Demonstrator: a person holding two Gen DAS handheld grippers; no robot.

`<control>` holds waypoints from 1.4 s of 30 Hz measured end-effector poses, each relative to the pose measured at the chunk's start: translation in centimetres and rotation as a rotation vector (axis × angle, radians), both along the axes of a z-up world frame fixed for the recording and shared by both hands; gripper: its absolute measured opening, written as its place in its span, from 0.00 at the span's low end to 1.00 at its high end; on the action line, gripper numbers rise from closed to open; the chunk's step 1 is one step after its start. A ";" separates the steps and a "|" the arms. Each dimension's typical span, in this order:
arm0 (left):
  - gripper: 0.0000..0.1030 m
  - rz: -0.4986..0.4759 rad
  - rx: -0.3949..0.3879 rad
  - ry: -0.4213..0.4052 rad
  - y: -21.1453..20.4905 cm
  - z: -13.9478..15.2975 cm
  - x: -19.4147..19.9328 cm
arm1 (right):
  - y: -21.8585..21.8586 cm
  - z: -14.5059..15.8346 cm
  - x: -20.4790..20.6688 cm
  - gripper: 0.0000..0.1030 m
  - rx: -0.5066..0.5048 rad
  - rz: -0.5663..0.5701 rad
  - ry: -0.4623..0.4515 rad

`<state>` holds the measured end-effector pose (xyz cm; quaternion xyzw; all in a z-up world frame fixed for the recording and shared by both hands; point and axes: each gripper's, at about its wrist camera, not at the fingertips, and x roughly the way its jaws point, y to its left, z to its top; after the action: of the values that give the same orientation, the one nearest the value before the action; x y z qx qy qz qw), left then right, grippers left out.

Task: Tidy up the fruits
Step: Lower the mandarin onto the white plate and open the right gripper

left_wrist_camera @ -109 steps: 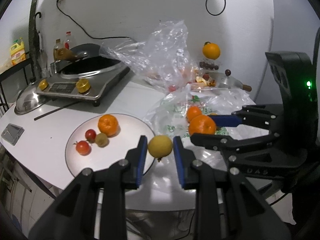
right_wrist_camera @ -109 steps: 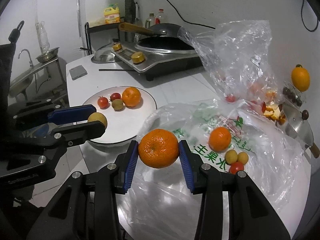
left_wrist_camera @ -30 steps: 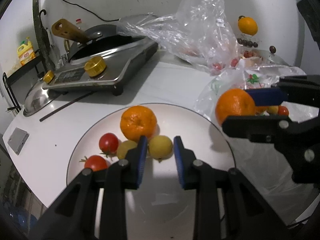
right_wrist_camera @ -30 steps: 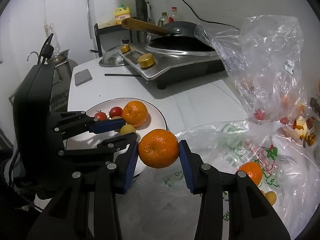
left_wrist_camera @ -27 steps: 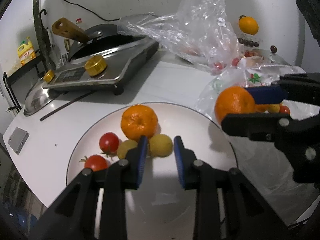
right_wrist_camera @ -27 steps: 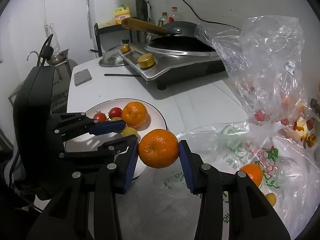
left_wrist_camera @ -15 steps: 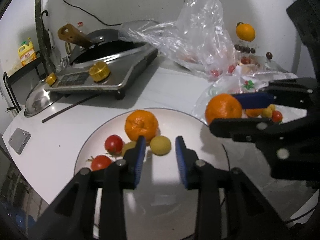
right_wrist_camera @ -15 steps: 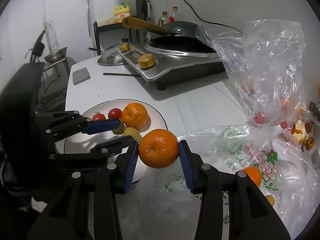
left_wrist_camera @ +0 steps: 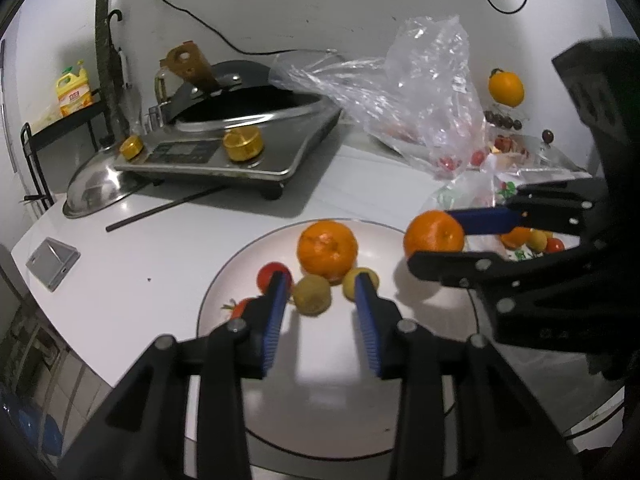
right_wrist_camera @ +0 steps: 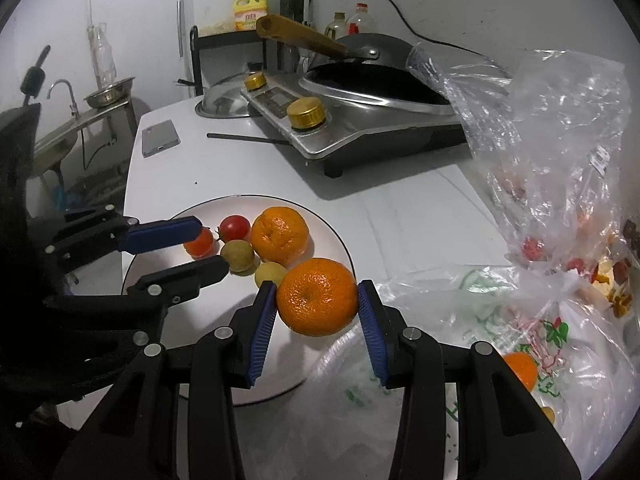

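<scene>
A white plate [left_wrist_camera: 328, 400] holds an orange [left_wrist_camera: 327, 250], two red tomatoes [left_wrist_camera: 269, 274], a brownish small fruit [left_wrist_camera: 312, 300] and a small yellow fruit [left_wrist_camera: 358, 282]. My left gripper [left_wrist_camera: 320, 280] is open and empty, just above the plate with the small fruits between its tips. My right gripper [right_wrist_camera: 317, 300] is shut on a second orange [right_wrist_camera: 317, 296] and holds it over the plate's right rim [right_wrist_camera: 344, 248]; the held orange also shows in the left wrist view [left_wrist_camera: 434, 236].
An induction cooker with a wok [left_wrist_camera: 240, 136] stands behind the plate. Clear plastic bags [right_wrist_camera: 552, 128] with more fruit [right_wrist_camera: 520, 368] lie to the right. A steel lid [left_wrist_camera: 96, 192], a black stick [left_wrist_camera: 164, 208] and a phone [right_wrist_camera: 160, 136] lie on the white table.
My left gripper opened, left the yellow fruit on the plate and drew back. My right gripper carried the orange toward the plate's right edge.
</scene>
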<state>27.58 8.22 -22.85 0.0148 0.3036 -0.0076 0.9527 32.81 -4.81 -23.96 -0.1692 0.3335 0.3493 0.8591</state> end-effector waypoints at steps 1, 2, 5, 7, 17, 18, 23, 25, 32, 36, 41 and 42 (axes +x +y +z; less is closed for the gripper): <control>0.42 0.000 -0.003 0.000 0.1 0.0 0.0 | 0.2 -0.1 0.1 0.43 -0.004 -0.001 0.001; 0.46 0.002 -0.012 -0.002 0.3 0.1 0.0 | 0.3 -0.2 0.2 0.43 -0.008 -0.002 0.003; 0.49 0.007 -0.021 -0.007 0.7 0.2 -0.1 | 0.9 -0.6 0.5 0.43 -0.021 -0.007 0.011; 0.50 0.010 -0.029 -0.009 1.0 0.1 -0.1 | 1.2 -1.0 0.6 0.43 -0.033 -0.009 0.012; 0.50 0.012 -0.069 -0.002 1.8 -0.2 0.0 | 2.4 -1.8 1.2 0.43 -0.075 -0.009 0.016; 0.50 0.011 -0.070 -0.001 1.8 -0.2 0.0 | 2.5 -1.8 1.2 0.43 -0.077 -0.008 0.018; 0.50 0.006 -0.078 0.004 1.8 -0.3 0.0 | 2.6 -1.9 1.4 0.43 -0.077 -0.012 0.023; 0.50 0.007 -0.079 0.002 1.9 -0.3 0.0 | 2.7 -2.0 1.4 0.43 -0.082 -0.012 0.024; 0.50 0.007 -0.082 -0.002 1.8 0.0 -0.3 | 2.8 -1.6 1.1 0.50 -0.081 -0.010 0.015; 0.50 0.006 -0.082 -0.006 1.6 0.2 -0.6 | 2.7 -1.4 0.9 0.50 -0.081 -0.012 0.007; 0.50 0.008 -0.084 -0.014 1.6 0.5 -1.1 | 2.3 -1.0 0.3 0.50 -0.087 -0.012 0.009; 0.50 0.008 -0.084 -0.015 1.6 0.5 -1.2 | 2.2 -1.1 0.2 0.50 -0.089 -0.010 0.014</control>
<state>26.36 9.80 -22.31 -0.0265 0.2960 -0.0162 0.9547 33.00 -2.60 -25.01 -0.2033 0.3554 0.3310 0.8502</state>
